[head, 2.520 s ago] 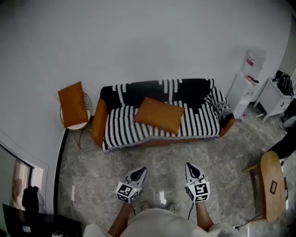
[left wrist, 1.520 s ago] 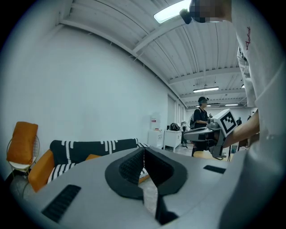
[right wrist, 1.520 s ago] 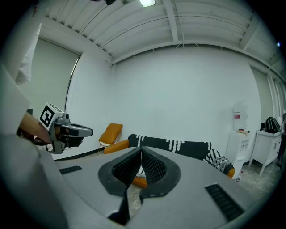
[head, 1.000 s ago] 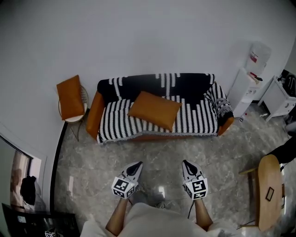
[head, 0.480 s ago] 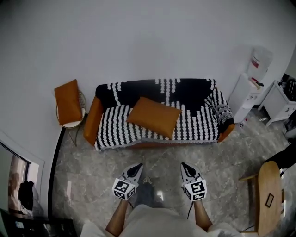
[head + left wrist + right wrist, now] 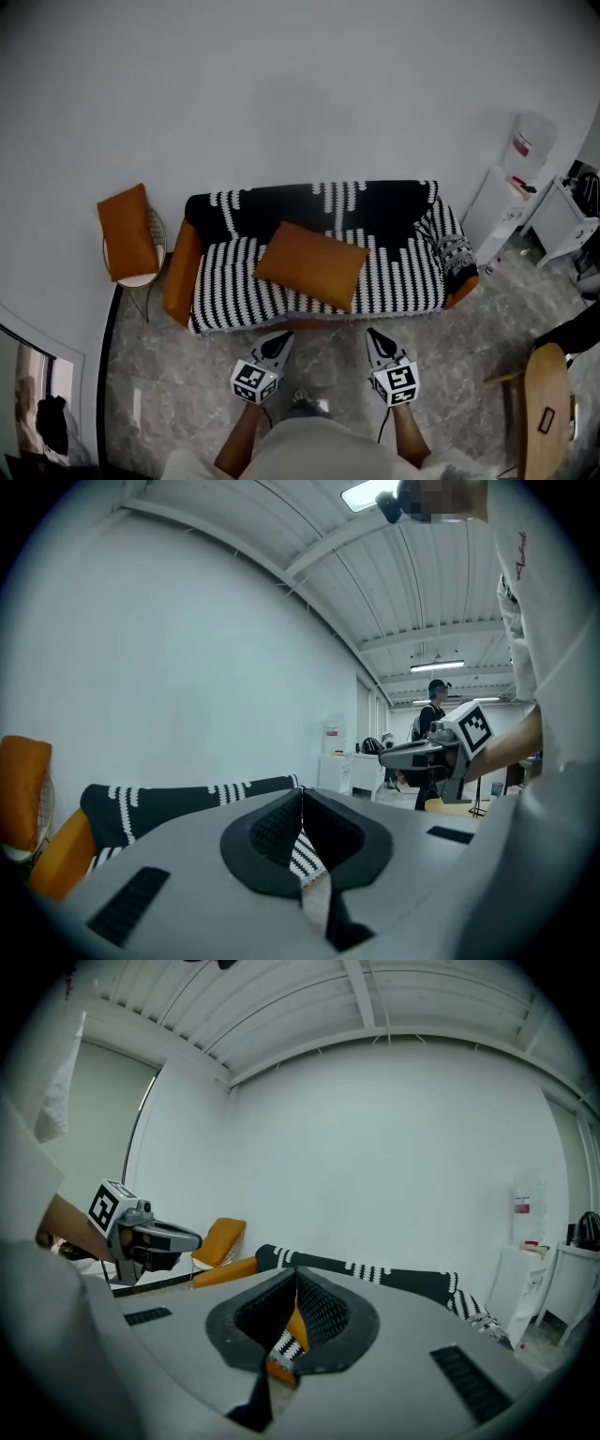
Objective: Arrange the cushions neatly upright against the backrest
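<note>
Hand-held grippers (image 6: pixel 281 341) (image 6: pixel 374 337): two, closed; cushions (image 6: pixel 311 265) (image 6: pixel 125 232): two; sofa (image 6: pixel 412 255): one.

Lounge corner of an office hall: a sofa (image 6: pixel 319 258) against a white wall (image 6: pixel 281 94), a water dispenser (image 6: pixel 511 187) right of it, a strip-lit ceiling (image 6: pixel 441 592).

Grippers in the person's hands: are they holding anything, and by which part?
Nothing. The left gripper and right gripper are both shut and empty, short of the sofa, where the orange cushion lies untouched.
</note>
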The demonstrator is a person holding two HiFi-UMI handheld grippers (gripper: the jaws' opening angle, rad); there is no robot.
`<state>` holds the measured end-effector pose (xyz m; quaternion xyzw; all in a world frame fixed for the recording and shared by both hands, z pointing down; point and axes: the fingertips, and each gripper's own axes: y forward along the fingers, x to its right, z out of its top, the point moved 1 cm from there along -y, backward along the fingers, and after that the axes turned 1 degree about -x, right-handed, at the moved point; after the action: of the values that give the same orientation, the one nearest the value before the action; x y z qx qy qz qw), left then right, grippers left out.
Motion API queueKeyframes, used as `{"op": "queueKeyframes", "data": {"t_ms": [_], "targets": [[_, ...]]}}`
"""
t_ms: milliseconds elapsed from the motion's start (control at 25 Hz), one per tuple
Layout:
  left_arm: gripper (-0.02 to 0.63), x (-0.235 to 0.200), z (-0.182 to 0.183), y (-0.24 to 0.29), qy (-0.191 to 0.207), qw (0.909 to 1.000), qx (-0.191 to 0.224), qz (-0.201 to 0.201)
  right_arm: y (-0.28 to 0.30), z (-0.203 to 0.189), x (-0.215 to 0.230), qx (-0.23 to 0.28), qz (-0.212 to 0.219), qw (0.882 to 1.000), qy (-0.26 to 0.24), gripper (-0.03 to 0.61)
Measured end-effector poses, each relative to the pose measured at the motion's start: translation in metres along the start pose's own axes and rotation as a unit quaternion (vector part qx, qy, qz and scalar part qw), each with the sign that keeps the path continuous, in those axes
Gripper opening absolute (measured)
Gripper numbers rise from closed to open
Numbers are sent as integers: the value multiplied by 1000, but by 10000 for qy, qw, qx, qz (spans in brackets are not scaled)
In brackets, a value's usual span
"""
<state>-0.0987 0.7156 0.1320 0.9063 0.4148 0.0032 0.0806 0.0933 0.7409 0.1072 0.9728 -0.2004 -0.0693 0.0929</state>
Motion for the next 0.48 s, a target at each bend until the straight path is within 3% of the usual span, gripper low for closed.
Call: {"op": "queueKeyframes", "data": {"t_ms": [480], "targets": [[31, -144, 19, 49, -109, 9999, 8, -37, 153, 39, 12, -74, 0, 9999, -117, 29]]}}
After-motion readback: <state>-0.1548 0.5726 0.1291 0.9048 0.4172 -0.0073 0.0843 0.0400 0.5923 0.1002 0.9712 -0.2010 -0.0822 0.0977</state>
